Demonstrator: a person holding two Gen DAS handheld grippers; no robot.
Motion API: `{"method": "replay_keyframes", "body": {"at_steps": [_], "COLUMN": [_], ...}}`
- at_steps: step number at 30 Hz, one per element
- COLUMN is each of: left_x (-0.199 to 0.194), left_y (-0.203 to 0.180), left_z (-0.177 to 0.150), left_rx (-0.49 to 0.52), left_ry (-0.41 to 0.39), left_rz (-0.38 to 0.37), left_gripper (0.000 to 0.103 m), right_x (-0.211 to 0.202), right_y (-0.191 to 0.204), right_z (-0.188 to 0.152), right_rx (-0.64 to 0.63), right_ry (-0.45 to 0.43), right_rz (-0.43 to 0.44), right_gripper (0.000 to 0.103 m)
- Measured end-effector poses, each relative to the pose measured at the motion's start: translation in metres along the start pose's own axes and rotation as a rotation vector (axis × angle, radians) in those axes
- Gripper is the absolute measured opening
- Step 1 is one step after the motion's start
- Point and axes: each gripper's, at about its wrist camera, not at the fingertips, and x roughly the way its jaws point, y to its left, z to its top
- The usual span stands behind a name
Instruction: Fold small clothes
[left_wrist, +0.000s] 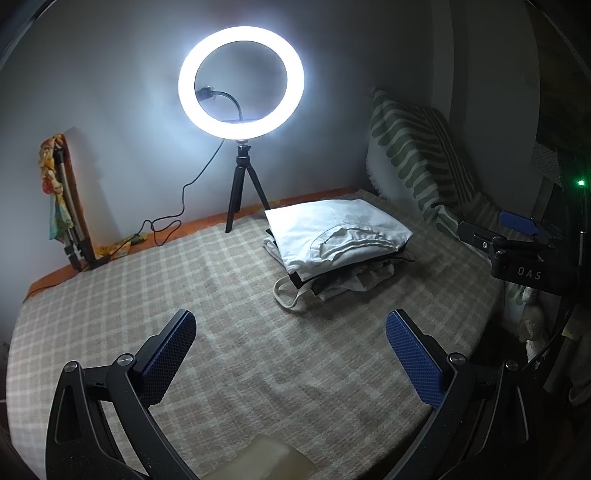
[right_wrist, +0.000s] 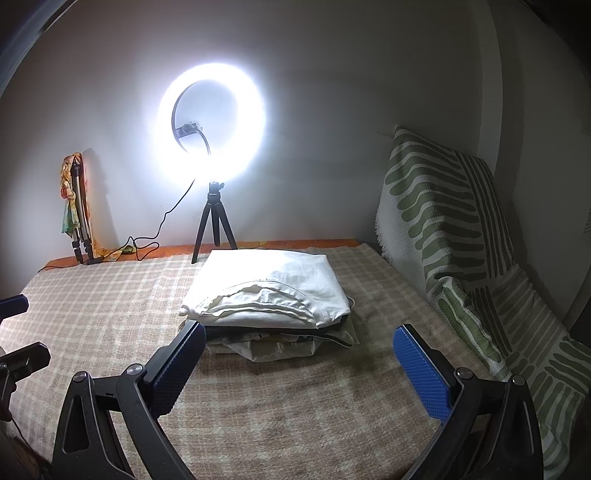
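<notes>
Each black claw (left_wrist: 290, 330) (right_wrist: 299, 345) carries silver pivot screws and blue dimpled pads (left_wrist: 415, 360); one is marked "DAS".

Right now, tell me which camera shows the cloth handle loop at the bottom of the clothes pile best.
The left wrist view. There the loop lies in plain sight on the checked blanket, sticking out from under the pile. In the right wrist view no loop shows; the pile is seen from the front, partly behind a finger.

Two low wrist views toward the ring light (left_wrist: 241, 82), sharing the folded pile (right_wrist: 269, 291)
</notes>
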Motion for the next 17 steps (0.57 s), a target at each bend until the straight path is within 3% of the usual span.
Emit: {"method": "replay_keyframes", "body": {"at_steps": [17], "left_x": [0.0006], "left_y": [-0.0008], "left_z": [-0.0023], "left_rx": [-0.002], "left_ry": [-0.004], "left_rz": [-0.009], "left_gripper": [0.102], "right_x": [0.0069], "right_y": [-0.0027], "right_z": [-0.0012], "right_rx": [0.004], "right_ry": [0.008], "right_rz": [0.010], "right_gripper": [0.103]}}
